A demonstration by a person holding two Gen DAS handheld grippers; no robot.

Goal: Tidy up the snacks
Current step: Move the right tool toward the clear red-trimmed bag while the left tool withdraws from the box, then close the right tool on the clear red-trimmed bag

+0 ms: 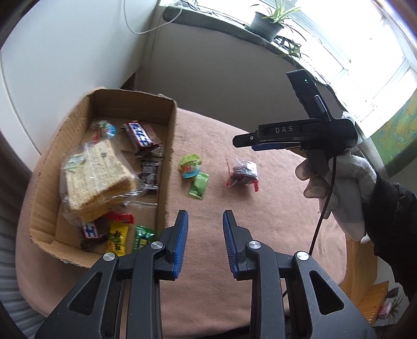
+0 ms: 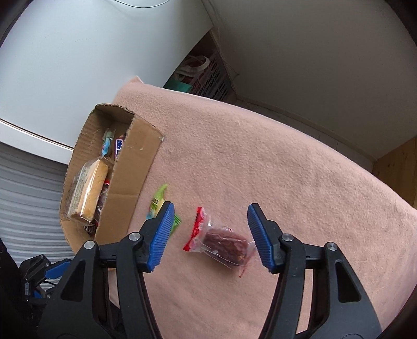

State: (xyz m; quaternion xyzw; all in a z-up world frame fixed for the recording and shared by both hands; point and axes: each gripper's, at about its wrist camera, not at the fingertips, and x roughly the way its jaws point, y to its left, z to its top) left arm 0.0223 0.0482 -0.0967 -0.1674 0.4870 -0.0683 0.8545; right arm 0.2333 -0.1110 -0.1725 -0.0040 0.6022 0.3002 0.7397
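Observation:
A cardboard box (image 1: pixel 170 135) on a pink blanket holds a wrapped cake slice (image 1: pixel 100 177), chocolate bars (image 1: pixel 139 135) and several small sweets. Outside it lie two green sweet packets (image 1: pixel 192 170) and a clear packet with a dark red snack (image 1: pixel 243 173). My left gripper (image 1: pixel 205 229) is open and empty above the blanket, just right of the box. My right gripper (image 2: pixel 208 226) is open, its fingers straddling the dark red snack packet (image 2: pixel 221 243) from above. It shows from the side in the left wrist view (image 1: pixel 242 140). The box (image 2: pixel 130 182) is to its left.
The pink blanket (image 1: pixel 260 234) covers the table. A white appliance (image 2: pixel 65 65) stands behind the box. A pink crate (image 2: pixel 208 78) sits on the floor behind the table. Potted plants (image 1: pixel 271 20) stand on the windowsill.

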